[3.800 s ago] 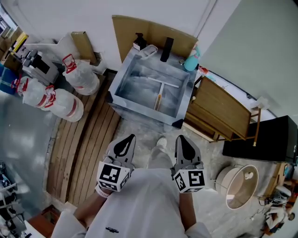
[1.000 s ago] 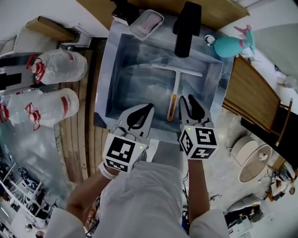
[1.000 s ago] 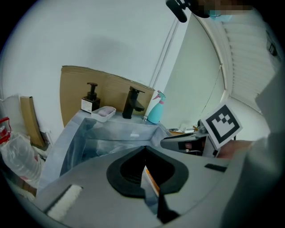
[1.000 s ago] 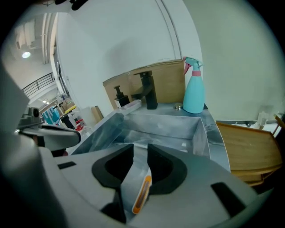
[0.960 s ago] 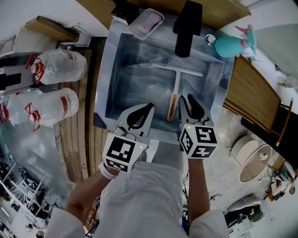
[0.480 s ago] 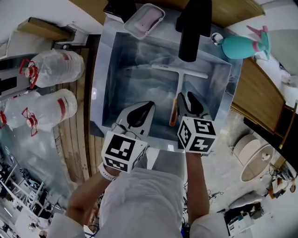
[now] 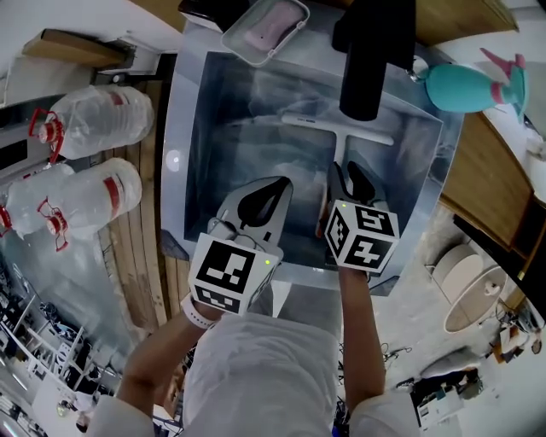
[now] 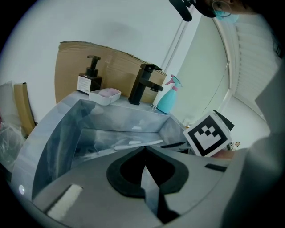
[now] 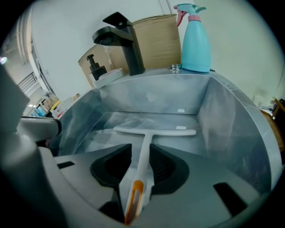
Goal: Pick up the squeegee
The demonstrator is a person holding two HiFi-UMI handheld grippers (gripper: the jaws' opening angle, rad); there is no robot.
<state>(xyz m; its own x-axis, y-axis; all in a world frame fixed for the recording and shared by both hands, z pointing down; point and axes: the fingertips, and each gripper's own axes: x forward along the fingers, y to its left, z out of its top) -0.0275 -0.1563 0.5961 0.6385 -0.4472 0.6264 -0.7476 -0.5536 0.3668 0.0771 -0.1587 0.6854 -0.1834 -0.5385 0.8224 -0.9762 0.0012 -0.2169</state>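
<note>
A white T-shaped squeegee [image 7: 336,130] with an orange-tipped handle lies flat on the bottom of the grey sink [image 7: 198,154]. In the right gripper view its handle [image 9: 143,156] runs between the two jaws, with a gap on each side. My right gripper [image 7: 345,169] is open and low over that handle, and its jaws have just been opening. My left gripper [image 7: 275,183] hangs beside it over the sink's near left part, its fingertips meeting with nothing between them [image 8: 144,149].
A black faucet [image 7: 367,68] overhangs the sink's far side. A soap dish [image 7: 264,26] and a teal spray bottle [image 7: 473,81] stand on the rim. Water jugs [image 7: 94,124] lie on wooden slats at the left. A wooden table [image 7: 482,188] is at the right.
Both grippers have sunk toward the sink. The right one has come down over the squeegee's handle, which now lies between its wider jaws. The squeegee has not moved.
</note>
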